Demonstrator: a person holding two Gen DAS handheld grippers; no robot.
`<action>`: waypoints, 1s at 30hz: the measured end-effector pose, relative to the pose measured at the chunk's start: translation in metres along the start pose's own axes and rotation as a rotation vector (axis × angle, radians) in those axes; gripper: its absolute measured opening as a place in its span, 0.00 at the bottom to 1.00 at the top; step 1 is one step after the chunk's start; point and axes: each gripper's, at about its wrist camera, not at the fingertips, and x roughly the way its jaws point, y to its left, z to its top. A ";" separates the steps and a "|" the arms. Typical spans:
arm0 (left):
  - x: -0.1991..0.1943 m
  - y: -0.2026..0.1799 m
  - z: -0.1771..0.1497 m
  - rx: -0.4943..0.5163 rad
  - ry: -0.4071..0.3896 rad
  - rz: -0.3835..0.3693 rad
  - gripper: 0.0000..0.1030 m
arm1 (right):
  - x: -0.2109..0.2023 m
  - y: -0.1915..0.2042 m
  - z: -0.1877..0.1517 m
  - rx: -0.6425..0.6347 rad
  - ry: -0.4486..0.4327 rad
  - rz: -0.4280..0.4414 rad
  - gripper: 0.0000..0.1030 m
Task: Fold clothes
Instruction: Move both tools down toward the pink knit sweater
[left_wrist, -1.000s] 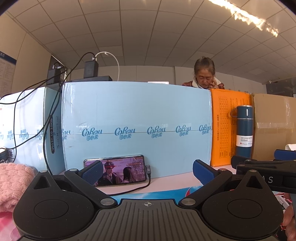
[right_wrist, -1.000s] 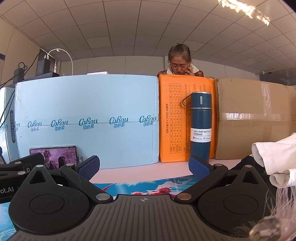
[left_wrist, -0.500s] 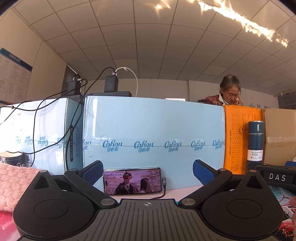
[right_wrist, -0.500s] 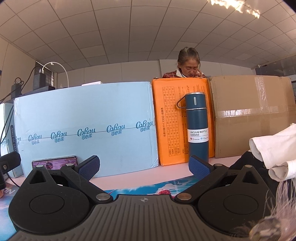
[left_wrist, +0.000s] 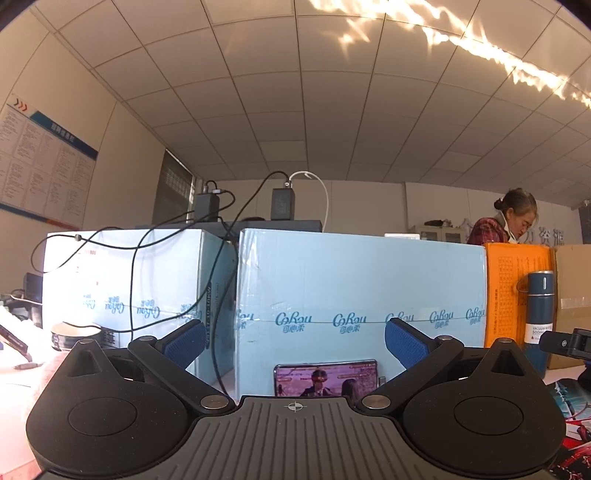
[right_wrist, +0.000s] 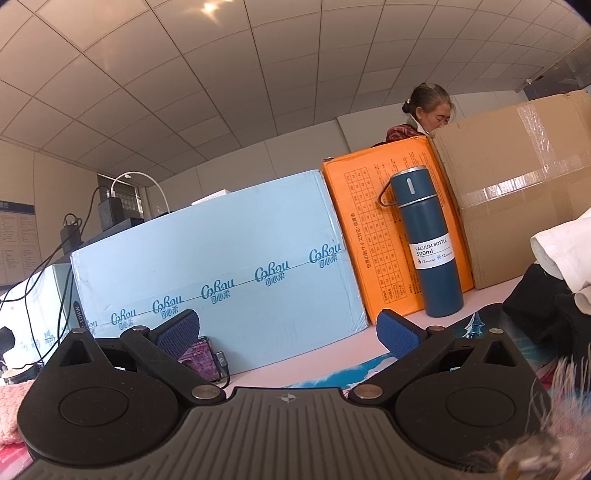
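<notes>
blue boxes (left_wrist: 362, 295) | phone (left_wrist: 325, 378) | vacuum bottle (right_wrist: 428, 243) | orange box (right_wrist: 373, 232)

Ceiling lights (left_wrist: 480, 48) are smearing into bright streaks; fisheye bending is curving the edges; the left side is overexposing.

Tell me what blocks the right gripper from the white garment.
Nothing visible does. The right gripper is open and empty; the white garment lies off to its right atop dark clothes, the vacuum bottle standing further back.

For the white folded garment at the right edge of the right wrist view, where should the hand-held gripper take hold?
Probably the rolled fold edge of the white garment, approached from its left: that rounded edge faces the open right hand-held gripper and overhangs the dark clothing beneath it.
</notes>
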 end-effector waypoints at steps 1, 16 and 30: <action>-0.002 0.008 0.002 0.001 -0.006 0.017 1.00 | 0.000 0.001 0.000 0.001 0.004 0.009 1.00; -0.011 0.135 0.022 -0.025 0.047 0.323 1.00 | 0.002 0.064 -0.015 0.069 0.205 0.226 1.00; -0.019 0.267 -0.009 -0.633 0.224 0.285 1.00 | 0.065 0.201 -0.042 0.130 0.501 0.519 1.00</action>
